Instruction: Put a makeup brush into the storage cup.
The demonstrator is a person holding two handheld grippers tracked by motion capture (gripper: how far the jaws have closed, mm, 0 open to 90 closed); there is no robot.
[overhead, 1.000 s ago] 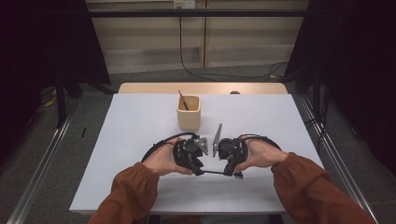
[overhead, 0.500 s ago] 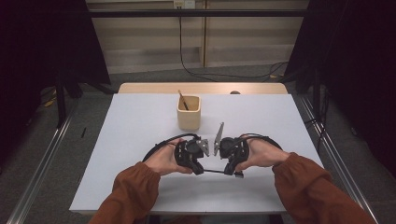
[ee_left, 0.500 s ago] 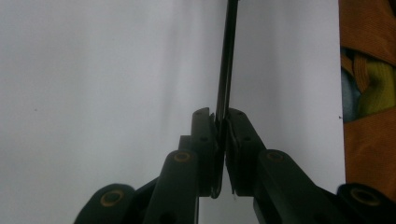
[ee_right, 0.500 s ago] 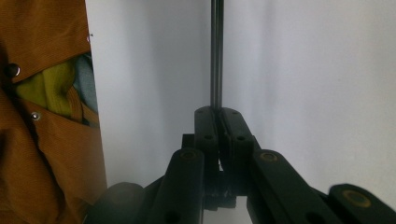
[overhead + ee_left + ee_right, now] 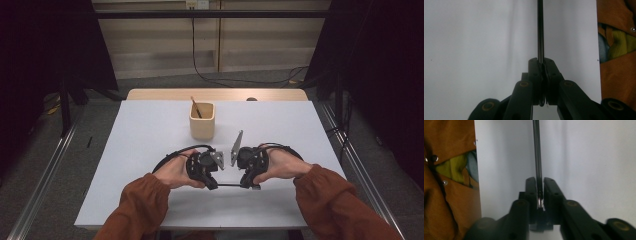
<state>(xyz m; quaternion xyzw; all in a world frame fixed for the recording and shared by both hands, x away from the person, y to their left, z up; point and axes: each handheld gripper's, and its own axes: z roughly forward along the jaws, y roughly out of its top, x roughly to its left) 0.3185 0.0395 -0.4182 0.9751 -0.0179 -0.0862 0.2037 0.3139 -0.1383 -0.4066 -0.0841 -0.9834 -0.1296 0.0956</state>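
Note:
A thin black rod (image 5: 230,185) spans level between my two grippers, which face each other near the table's front. The left gripper (image 5: 216,186) grips one end. In the left gripper view its jaws (image 5: 541,62) have just closed further and press flat on the rod (image 5: 540,30). The right gripper (image 5: 243,185) is at the other end. In the right gripper view its jaws (image 5: 539,182) have just been opening. The rod (image 5: 537,150) still lies between them, with a narrow gap beside it.
A beige cup (image 5: 202,121) with a wooden stick (image 5: 195,106) in it stands behind the grippers, mid-table. The white tabletop (image 5: 150,130) is bare to the left and right. An orange sleeve (image 5: 616,75) and the table's front edge lie close to both grippers.

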